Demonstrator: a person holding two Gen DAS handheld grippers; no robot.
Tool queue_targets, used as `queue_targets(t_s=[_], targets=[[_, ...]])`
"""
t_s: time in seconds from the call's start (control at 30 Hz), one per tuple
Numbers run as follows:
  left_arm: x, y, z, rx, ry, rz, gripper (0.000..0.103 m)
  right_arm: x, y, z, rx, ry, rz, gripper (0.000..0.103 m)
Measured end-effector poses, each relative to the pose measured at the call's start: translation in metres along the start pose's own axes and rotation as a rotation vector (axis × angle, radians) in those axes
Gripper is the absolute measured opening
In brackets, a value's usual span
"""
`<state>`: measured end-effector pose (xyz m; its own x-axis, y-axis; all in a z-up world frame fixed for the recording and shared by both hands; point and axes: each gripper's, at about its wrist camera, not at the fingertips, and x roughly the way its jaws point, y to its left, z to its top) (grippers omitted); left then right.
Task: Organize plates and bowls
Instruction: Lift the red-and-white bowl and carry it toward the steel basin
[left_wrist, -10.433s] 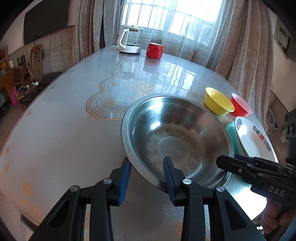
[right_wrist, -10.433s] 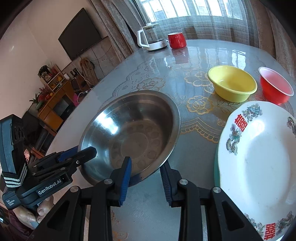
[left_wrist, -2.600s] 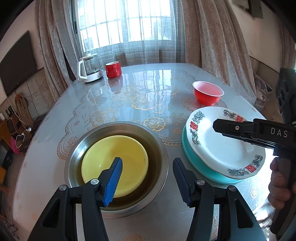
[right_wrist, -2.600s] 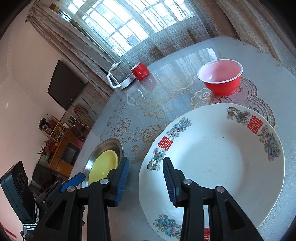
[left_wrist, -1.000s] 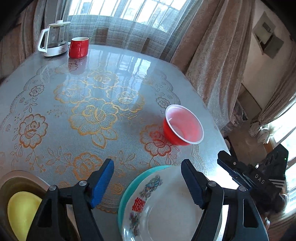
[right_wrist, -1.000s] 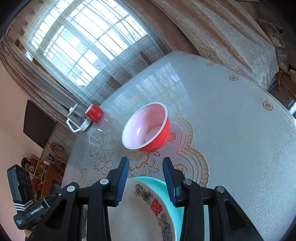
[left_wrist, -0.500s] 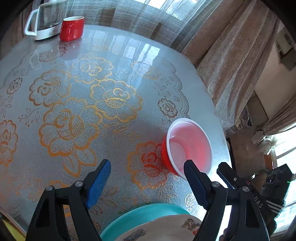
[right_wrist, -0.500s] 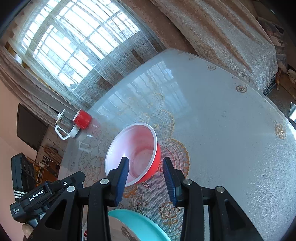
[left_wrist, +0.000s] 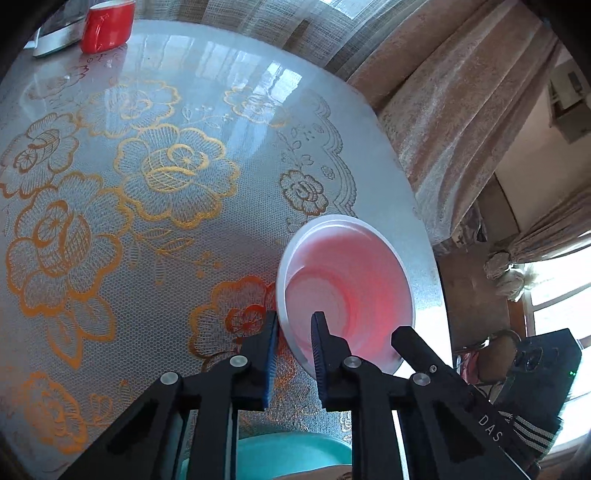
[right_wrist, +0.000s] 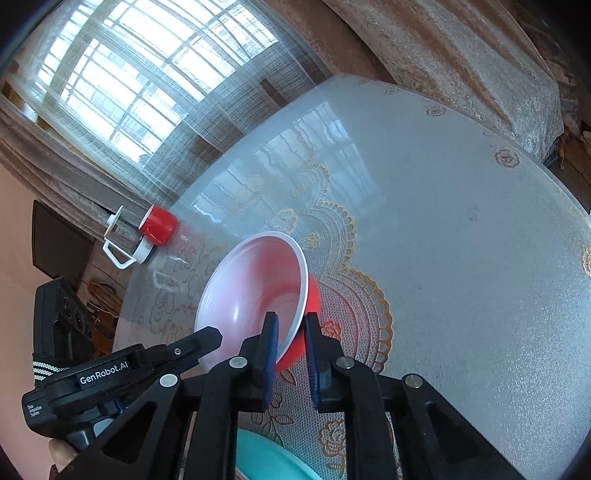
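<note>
A red plastic bowl with a pale inside stands on the lace-patterned table near its right edge; it also shows in the right wrist view. My left gripper is shut on the bowl's near left rim, one finger outside and one inside. My right gripper is shut on the bowl's near right rim in the same way. The rim of a teal plate shows below both grippers, also in the right wrist view.
A red mug and a white kettle base stand at the table's far side by the curtained window; both show in the right wrist view. The table edge runs close behind the bowl.
Both grippers have moved forward onto the red bowl and shut on its rim from opposite sides. Earlier the yellow bowl was set into the steel basin.
</note>
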<state>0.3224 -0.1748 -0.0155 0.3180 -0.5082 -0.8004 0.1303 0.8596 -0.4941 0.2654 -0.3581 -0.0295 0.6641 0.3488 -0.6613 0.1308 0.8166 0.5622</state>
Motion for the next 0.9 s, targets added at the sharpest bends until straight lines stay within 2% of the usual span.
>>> queue_targets(t_s=[0.2,0.33,0.6,0.9], targets=[[-0.023,-0.009,-0.006,0.054,-0.037,0.003,0.017,-0.011,0.009,-0.001,-0.044,-0.007,-0.006,0.014],[-0.045,-0.018,-0.016,0.132,-0.081,0.044,0.017,-0.024,0.019,-0.004,-0.066,-0.020,0.007,0.014],[-0.095,-0.014,-0.054,0.204,-0.155,0.055,0.017,-0.051,0.040,-0.023,-0.093,-0.044,0.059,0.014],[-0.143,0.000,-0.099,0.239,-0.204,0.065,0.018,-0.070,0.063,-0.056,-0.130,-0.037,0.111,0.014]])
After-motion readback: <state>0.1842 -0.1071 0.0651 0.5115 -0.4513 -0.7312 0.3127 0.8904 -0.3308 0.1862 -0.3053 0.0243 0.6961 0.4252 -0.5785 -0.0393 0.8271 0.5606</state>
